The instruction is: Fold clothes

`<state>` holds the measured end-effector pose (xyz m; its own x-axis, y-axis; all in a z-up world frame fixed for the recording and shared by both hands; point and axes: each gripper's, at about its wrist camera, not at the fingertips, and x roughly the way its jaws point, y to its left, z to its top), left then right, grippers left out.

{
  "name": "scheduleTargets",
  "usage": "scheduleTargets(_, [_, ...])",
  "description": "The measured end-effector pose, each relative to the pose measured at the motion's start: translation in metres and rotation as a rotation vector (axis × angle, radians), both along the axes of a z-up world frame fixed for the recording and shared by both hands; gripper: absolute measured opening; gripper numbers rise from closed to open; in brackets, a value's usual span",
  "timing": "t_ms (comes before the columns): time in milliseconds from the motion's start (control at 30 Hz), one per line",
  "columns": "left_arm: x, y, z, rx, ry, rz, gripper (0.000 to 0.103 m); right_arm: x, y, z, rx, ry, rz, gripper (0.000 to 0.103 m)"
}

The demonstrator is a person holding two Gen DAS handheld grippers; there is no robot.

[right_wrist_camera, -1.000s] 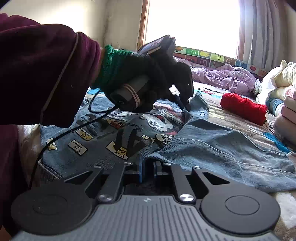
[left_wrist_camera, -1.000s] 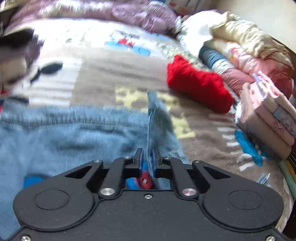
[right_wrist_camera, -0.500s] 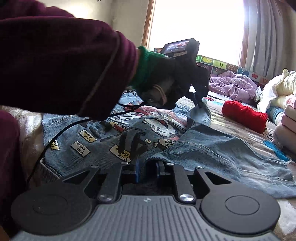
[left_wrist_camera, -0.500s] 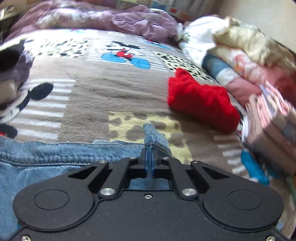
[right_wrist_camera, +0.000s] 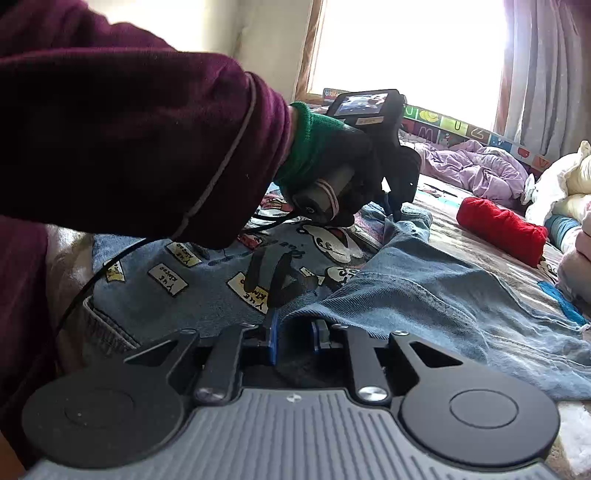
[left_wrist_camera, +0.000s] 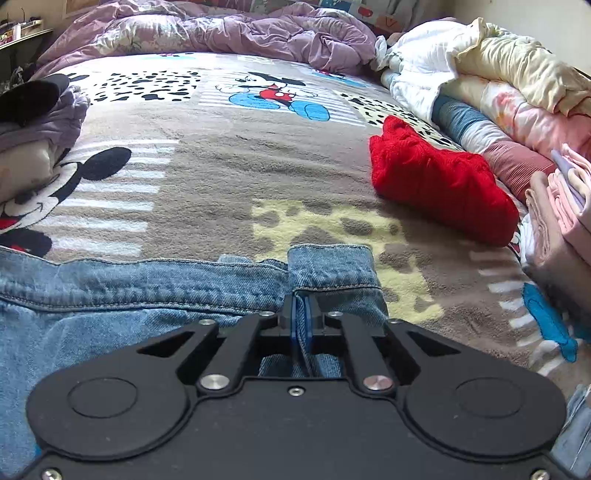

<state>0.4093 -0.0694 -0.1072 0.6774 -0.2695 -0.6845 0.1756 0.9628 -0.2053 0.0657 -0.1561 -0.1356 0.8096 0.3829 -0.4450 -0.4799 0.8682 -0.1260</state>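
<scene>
A denim jacket (left_wrist_camera: 110, 295) was spread across the near part of a cartoon-print blanket (left_wrist_camera: 229, 166), its patched side seen in the right wrist view at (right_wrist_camera: 207, 280), with a plain blue panel folded over it on the right. The left gripper (left_wrist_camera: 301, 317) was closed to a narrow slit, and a cuff-like fold of the denim was pinched between its blue pads. In the right wrist view that gripper (right_wrist_camera: 391, 210) was seen farther off, held by a black-gloved hand (right_wrist_camera: 332, 173) below a maroon sleeve (right_wrist_camera: 129, 140), its tip down on the denim edge. The right gripper (right_wrist_camera: 295, 338) was parted moderately, with a ridge of the folded denim lying between its pads; whether the cloth was still pressed could not be told. A red knitted garment (left_wrist_camera: 439, 188) lay well to the right, just beside a stack of folded clothes (left_wrist_camera: 554, 206). A purple quilt (left_wrist_camera: 221, 29) was bunched at the far end.
</scene>
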Motion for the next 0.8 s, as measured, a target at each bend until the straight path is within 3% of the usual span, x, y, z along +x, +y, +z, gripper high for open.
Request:
scheduleTargets(200, [-0.024, -0.004, 0.036, 0.084, -0.076, 0.0, 0.011, -0.003, 0.002, 0.0, -0.019, -0.016, 0.002, 0.023])
scheduleTargets(233, [-0.03, -0.01, 0.043, 0.098, -0.089, -0.025, 0.011, -0.003, 0.003, 0.0, -0.024, -0.019, 0.004, 0.025])
scheduleTargets(333, [-0.056, -0.038, 0.061, 0.177, -0.129, -0.138, 0.024, -0.005, 0.006, -0.001, -0.043, -0.032, 0.001, 0.029])
scheduleTargets(467, [-0.109, -0.093, 0.071, 0.268, -0.159, -0.413, 0.032, -0.008, 0.01, -0.002, -0.067, -0.05, -0.002, 0.03])
scheduleTargets(533, [-0.14, -0.125, 0.071, 0.328, -0.174, -0.572, 0.044, -0.01, 0.013, -0.004, -0.085, -0.062, -0.006, 0.031])
scheduleTargets(633, [-0.185, -0.168, 0.063, 0.42, -0.186, -0.776, 0.048, -0.014, 0.018, -0.006, -0.115, -0.083, -0.009, 0.032])
scheduleTargets(800, [-0.237, -0.224, 0.044, 0.555, -0.194, -0.993, 0.05, -0.02, 0.021, -0.008, -0.154, -0.111, -0.009, 0.036])
